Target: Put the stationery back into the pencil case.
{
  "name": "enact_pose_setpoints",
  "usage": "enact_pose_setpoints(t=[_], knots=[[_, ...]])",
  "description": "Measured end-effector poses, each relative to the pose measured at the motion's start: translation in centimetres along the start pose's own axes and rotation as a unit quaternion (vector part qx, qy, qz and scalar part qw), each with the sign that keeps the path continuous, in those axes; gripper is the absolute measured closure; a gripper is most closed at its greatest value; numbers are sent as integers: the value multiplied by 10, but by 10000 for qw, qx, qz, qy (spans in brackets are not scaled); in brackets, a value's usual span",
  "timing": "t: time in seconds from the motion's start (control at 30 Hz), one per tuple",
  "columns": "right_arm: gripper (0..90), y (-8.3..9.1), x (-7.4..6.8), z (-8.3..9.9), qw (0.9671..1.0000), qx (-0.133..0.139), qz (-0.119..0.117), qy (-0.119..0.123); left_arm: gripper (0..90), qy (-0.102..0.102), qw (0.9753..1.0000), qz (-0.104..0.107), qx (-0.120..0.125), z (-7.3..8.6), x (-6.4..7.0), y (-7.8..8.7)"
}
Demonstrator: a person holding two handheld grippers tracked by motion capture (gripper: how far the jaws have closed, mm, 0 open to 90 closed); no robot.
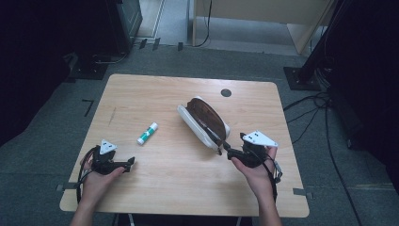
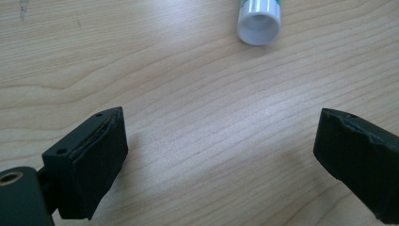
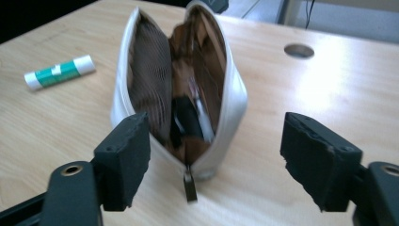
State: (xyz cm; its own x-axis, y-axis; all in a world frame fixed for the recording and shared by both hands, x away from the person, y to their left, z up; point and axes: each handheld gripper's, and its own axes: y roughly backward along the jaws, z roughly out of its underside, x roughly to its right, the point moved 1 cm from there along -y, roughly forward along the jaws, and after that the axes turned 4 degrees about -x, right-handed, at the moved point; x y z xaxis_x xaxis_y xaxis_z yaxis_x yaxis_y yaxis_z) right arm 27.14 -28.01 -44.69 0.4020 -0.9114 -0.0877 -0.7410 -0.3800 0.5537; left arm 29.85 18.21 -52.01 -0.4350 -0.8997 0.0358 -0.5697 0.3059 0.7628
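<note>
On the light wooden table (image 1: 155,188), which stands on grey carpet (image 1: 42,136) in a dim room, a white pouch (image 1: 203,123) lies unzipped near the middle, with its brown lining showing. Inside it something dark and a pen-like item appear, but the blur makes this uncertain. The right gripper (image 1: 225,147) sits just beside the zipper end of the pouch, jaws spread wide and empty. The left gripper (image 1: 128,163) rests near the front left edge, jaws also spread, facing a glue stick (image 1: 147,133) lying apart from the pouch. A round cable hole (image 1: 226,92) is near the far edge.
</note>
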Motion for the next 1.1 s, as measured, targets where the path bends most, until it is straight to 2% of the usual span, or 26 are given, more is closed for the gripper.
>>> enact_pose_setpoints(t=[0.1, 0.2, 0.3, 0.4, 0.53, 0.77, 0.87, 1.03, 1.1], knots=[[174, 1, 3, 13, 9999, -111, 62, -67, 65, 57, 9999, 67, 55, -2, 3, -1], [144, 0, 7, 24, 9997, -205, 94, -86, 75, 22, 10000, 63, 54, -5, 6, -3], [157, 1, 10, 33, 9995, -217, 81, -211, 142, 50, 9999, 57, 150, -10, 10, -4], [207, 1, 12, 43, 9995, -222, 74, -227, 150, 0, 9997, 138, 178, -16, 16, -6], [236, -1, 12, 54, 9992, -282, 60, -270, 205, -143, 9998, 13, 153, -24, 23, -12], [270, -3, 14, 61, 9991, -327, 61, -262, 391, -269, 9995, -71, 141, -40, 28, -25], [273, -4, 14, 63, 9990, -342, 56, -282, 436, -256, 9996, -69, 100, -45, 28, -31], [278, -6, 13, 65, 9987, -413, 37, -291, 506, -383, 9992, -90, 52, -51, 30, -38], [281, -6, 13, 65, 9987, -418, 27, -294, 550, -365, 9993, -91, 22, -52, 31, -41]])
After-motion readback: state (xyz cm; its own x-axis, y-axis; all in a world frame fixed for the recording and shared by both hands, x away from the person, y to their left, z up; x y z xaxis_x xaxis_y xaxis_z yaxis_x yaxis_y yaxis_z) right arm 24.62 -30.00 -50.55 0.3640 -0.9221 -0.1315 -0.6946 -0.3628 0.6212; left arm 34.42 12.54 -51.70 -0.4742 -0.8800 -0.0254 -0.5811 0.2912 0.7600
